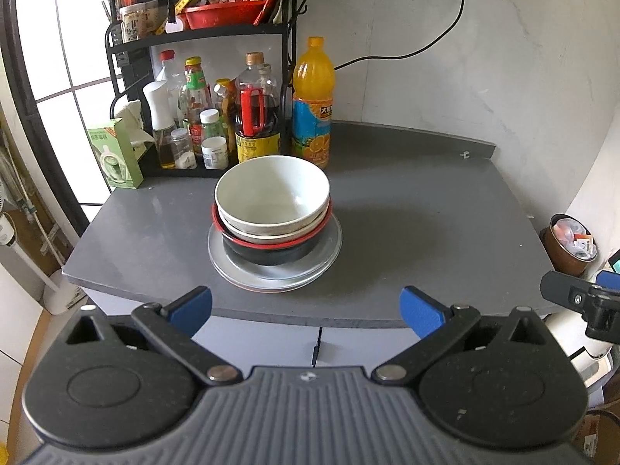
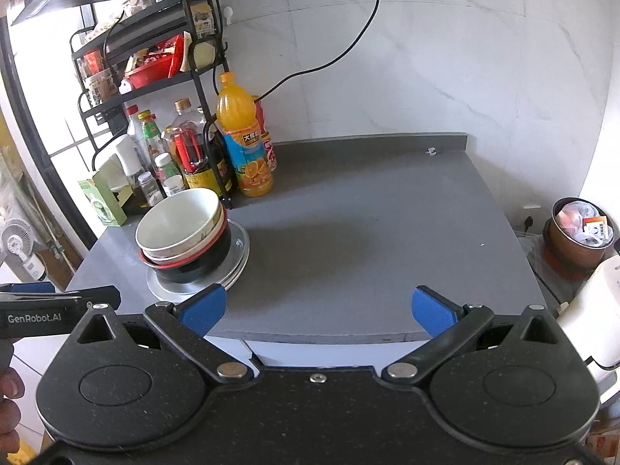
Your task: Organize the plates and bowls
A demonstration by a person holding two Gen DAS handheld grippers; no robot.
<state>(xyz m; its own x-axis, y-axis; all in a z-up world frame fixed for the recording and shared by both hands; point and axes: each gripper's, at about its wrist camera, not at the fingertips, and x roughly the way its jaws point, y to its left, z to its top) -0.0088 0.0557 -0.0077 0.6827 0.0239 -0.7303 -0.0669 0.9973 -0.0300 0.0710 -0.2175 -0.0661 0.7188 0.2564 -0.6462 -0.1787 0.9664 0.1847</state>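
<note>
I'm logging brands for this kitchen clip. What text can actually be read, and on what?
"GenRobot.AI": on the side of the black left hand-held gripper, seen in the right wrist view.
Tall orange juice bottle: Chinese characters on its label, too blurred to read.
Sauce bottles and green carton: print too small.

Daylight pours in from the window (image 1: 77, 77) on the left, blown out to white in both views. The grey countertop (image 1: 407, 232) is evenly lit, with a soft, diffuse shadow right of the stacked bowls (image 1: 271, 213) and pale sheen on its left part. The inside of the top bowl shows mild glare. Both pictures are sharp at the centre; fisheye distortion bends walls and counter edges, and the corners darken
</note>
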